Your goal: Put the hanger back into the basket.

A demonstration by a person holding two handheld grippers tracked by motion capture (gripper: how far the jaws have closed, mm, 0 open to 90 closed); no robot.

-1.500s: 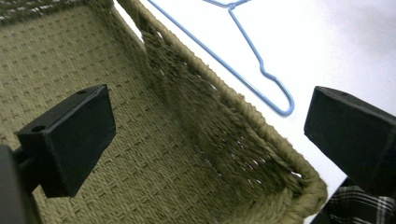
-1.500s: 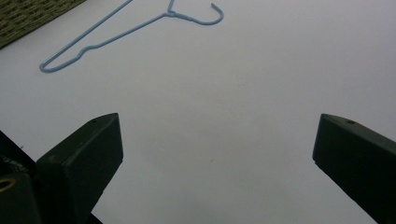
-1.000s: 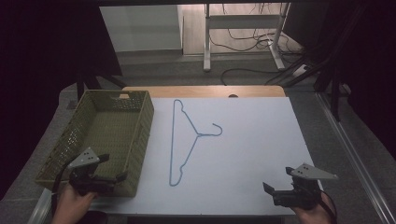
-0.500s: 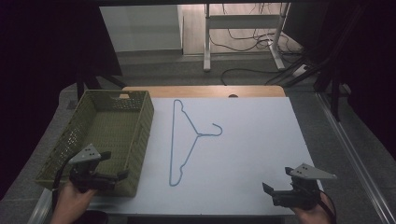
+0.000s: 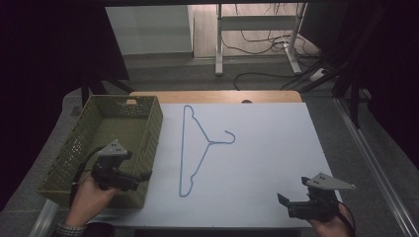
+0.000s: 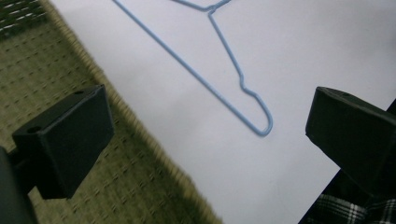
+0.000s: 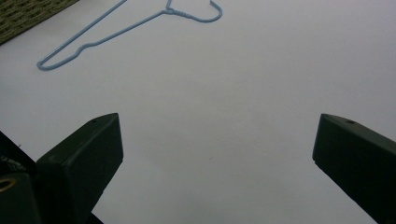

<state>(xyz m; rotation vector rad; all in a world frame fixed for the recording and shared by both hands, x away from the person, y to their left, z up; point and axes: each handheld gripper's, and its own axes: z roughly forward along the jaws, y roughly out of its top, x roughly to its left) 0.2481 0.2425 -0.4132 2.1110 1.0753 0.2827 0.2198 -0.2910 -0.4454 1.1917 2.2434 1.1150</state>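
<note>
A dim room with dark drapes at the sides and cables on the floor behind is seen around a counter (image 5: 276, 163) covered by a white sheet. A thin blue wire hanger (image 5: 197, 148) is laid flat on the sheet, left of the middle, its hook turned to the right and its long bar running from near edge to far edge. An olive woven basket (image 5: 148, 123) is set just beside it on the left, apart from the wire.

The left gripper (image 5: 141, 177) is held above the near right wall of the basket, its fingers (image 6: 70, 135) spread wide and nothing caught between them; in the left gripper view the near corner of the hanger is seen ahead. The right gripper (image 5: 286, 202) is held low at the near right corner of the counter, well apart from the hanger, its fingers (image 7: 84, 158) likewise spread and empty.

Several slips can be expected if the hanger is to be picked up. The wire is thin and lies flush with the sheet, so it may be missed by a closing pinch, or the sheet may be pinched along with it. If one corner alone is gripped, the hanger is likely to swing and tip. The basket wall may be struck by the left gripper as it is moved across, and the hook may be snagged in the weave.
</note>
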